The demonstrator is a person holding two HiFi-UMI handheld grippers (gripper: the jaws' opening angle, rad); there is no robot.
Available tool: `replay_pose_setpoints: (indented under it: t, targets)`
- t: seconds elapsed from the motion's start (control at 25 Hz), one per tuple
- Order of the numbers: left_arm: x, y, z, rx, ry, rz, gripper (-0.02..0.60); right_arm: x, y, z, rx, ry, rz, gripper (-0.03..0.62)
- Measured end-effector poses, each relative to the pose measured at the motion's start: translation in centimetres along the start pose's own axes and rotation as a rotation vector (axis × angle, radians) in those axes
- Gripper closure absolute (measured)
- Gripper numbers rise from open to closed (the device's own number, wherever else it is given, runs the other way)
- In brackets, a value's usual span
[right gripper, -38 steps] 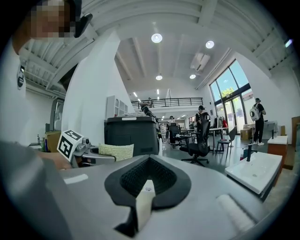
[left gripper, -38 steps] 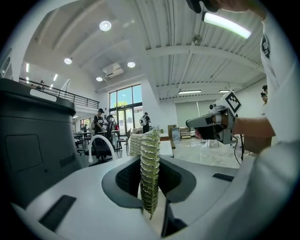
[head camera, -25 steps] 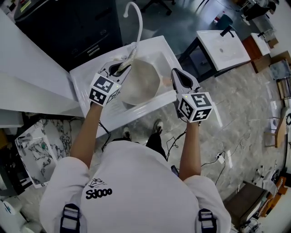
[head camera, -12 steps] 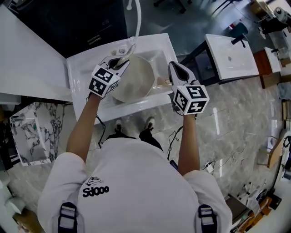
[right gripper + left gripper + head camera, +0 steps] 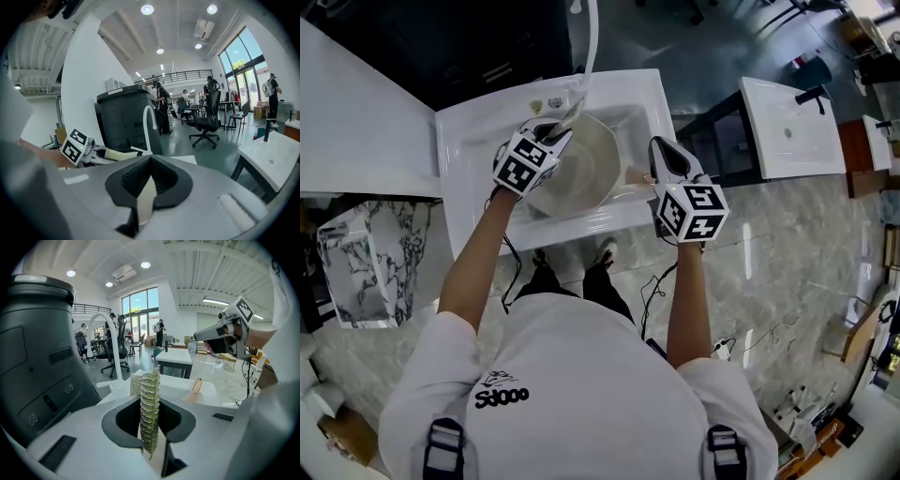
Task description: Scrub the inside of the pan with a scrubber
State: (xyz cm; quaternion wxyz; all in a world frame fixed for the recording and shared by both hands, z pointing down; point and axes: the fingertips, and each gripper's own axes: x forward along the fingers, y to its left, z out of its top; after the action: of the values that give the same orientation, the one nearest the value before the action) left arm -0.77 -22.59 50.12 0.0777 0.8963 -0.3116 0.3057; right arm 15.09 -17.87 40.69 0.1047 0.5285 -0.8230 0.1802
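— Where is the pan to be found?
— The pan (image 5: 586, 173) is seen in the white sink (image 5: 478, 141), close to the faucet (image 5: 589, 37). Its pale handle (image 5: 146, 199) is clamped between the jaws of the right gripper (image 5: 661, 157).
— And the scrubber?
— The scrubber (image 5: 150, 413), a wad of metallic mesh, is pinched in the jaws of the left gripper (image 5: 553, 133), which are drawn narrow on it. It is held at the pan's far rim; contact with the inside cannot be made out.
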Motion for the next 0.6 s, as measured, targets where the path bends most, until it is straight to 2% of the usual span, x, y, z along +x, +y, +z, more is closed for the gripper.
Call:
replay_pose_setpoints:
  t: [0.36, 0.6]
  targets:
    - [5.2, 1.1, -5.5, -0.031, 0.147, -0.011, 0.517, 1.8, -0.3, -3.3, 0.034, 0.066, 0.018, 0.6]
    - [7.8, 1.7, -7.5, -0.026, 0.221, -0.003, 0.517, 2.2, -0.5, -3.8, 0.034, 0.076, 0.02, 0.595]
